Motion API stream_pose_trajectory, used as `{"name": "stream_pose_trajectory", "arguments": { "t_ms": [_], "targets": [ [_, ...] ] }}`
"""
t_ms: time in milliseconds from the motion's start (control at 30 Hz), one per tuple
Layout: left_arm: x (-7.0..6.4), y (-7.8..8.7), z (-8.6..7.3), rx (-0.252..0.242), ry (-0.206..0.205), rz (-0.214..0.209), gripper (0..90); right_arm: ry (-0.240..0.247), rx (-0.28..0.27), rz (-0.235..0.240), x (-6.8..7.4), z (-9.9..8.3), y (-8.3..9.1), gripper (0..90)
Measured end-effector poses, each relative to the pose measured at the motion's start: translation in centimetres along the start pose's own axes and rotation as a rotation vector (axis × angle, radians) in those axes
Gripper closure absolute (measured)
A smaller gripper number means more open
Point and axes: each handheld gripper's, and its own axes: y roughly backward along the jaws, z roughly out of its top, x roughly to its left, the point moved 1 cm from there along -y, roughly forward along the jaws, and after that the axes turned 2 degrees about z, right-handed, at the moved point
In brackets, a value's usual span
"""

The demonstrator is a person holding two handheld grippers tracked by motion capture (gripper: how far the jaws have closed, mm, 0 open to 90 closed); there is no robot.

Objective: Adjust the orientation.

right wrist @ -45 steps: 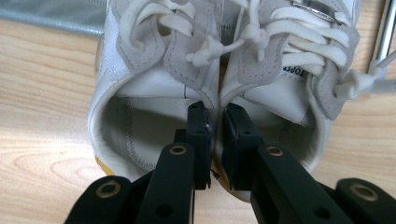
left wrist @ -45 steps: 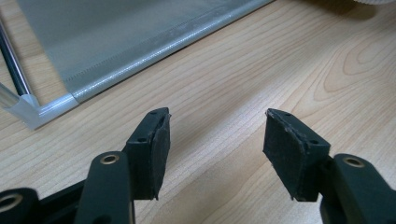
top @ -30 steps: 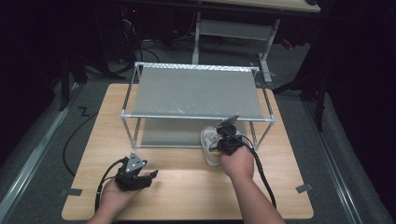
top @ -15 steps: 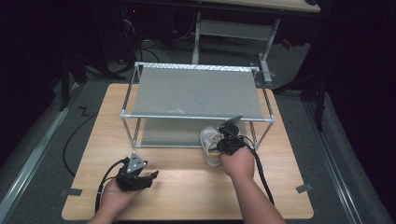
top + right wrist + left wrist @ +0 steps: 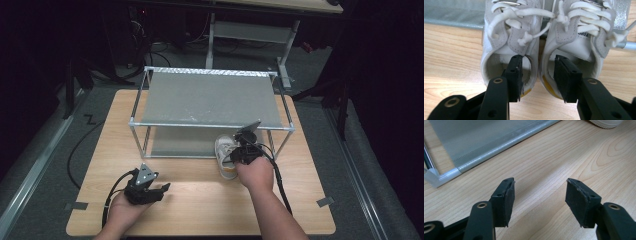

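A pair of white lace-up sneakers point(image 5: 524, 30) stands side by side on the wooden table point(image 5: 200, 205), toes under the front edge of the low metal rack point(image 5: 210, 97). My right gripper point(image 5: 537, 62) has one jaw inside each shoe's opening and is closed in on the two touching inner walls. From above, the sneakers point(image 5: 223, 155) lie just left of the right gripper point(image 5: 236, 151) and the hand behind it. My left gripper point(image 5: 159, 189) rests low over bare wood near the table's front left, jaws wide apart with nothing between them point(image 5: 540, 187).
The rack has a grey upper shelf and a grey lower shelf point(image 5: 486, 140) on the table top, with thin metal posts at the corners point(image 5: 134, 122). A white sole edge point(image 5: 604, 122) shows far off. Cables trail from both grippers.
The right hand and its gripper have shifted very slightly toward the person; the sneakers stay in nearly the same spot. The left gripper has not moved.
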Motion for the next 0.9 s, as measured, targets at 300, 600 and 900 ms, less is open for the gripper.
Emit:
{"name": "stream_pose_trajectory", "arguments": {
  "t_ms": [300, 600, 900],
  "targets": [
    [-0.02, -0.06, 0.0, 0.004, 0.0, 0.0, 40.9, 0.01, 0.035, 0.02, -0.13, -0.11, 0.66, 56.9],
    [0.06, 0.0, 0.02, 0.002, 0.003, 0.001, 40.9, -0.004, 0.058, 0.028, -0.02, 0.01, 0.82, 57.0],
    [0.09, 0.11, 0.09, -0.005, 0.007, 0.001, 40.8, -0.025, 0.076, 0.023, 0.14, -0.06, 1.04, 58.7]
  ]
}}
